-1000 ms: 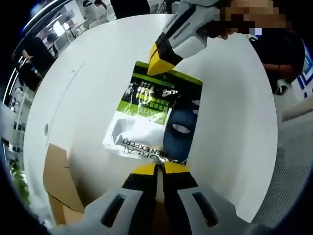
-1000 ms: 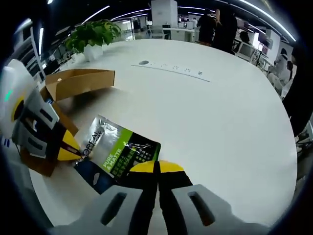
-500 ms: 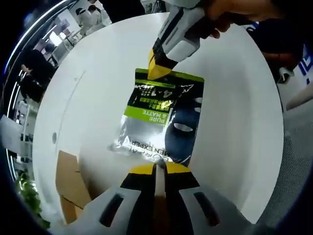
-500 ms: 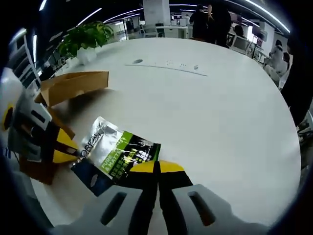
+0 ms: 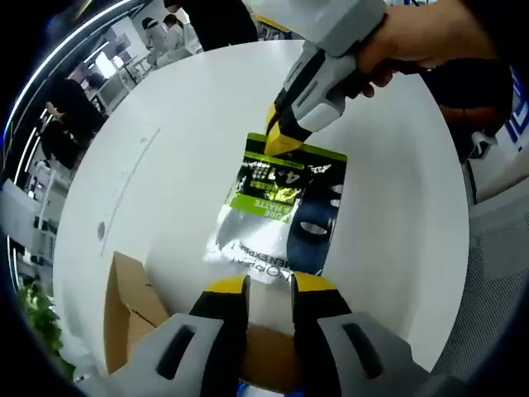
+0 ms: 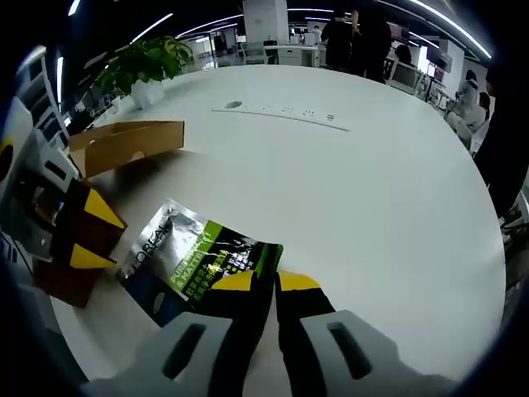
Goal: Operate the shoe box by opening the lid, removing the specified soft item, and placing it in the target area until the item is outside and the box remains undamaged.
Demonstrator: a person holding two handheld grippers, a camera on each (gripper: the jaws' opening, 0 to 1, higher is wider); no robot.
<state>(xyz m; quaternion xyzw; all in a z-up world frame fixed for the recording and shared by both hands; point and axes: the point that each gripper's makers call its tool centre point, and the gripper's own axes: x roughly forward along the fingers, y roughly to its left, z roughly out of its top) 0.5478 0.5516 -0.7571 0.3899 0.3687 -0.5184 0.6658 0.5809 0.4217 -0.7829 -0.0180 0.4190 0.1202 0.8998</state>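
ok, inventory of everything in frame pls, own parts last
Sachet: 1, silver, green and navy, flat on table.
Cardboard box: 1, brown, open, beside the sachet.
Table: 1, white, round.
Power strip: 1, white, set in the tabletop.
Potted plant: 1, green, far table edge.
Bystanders: several, dark clothes, background.
Left hand-held gripper: yellow tips, open, off the sachet.
Right hand-held gripper: yellow tips, narrowly apart at the sachet's edge.

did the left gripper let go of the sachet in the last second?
Yes. The left gripper jaws, shut on the sachet edge earlier, now stand open and apart from it, nearer the cardboard box.
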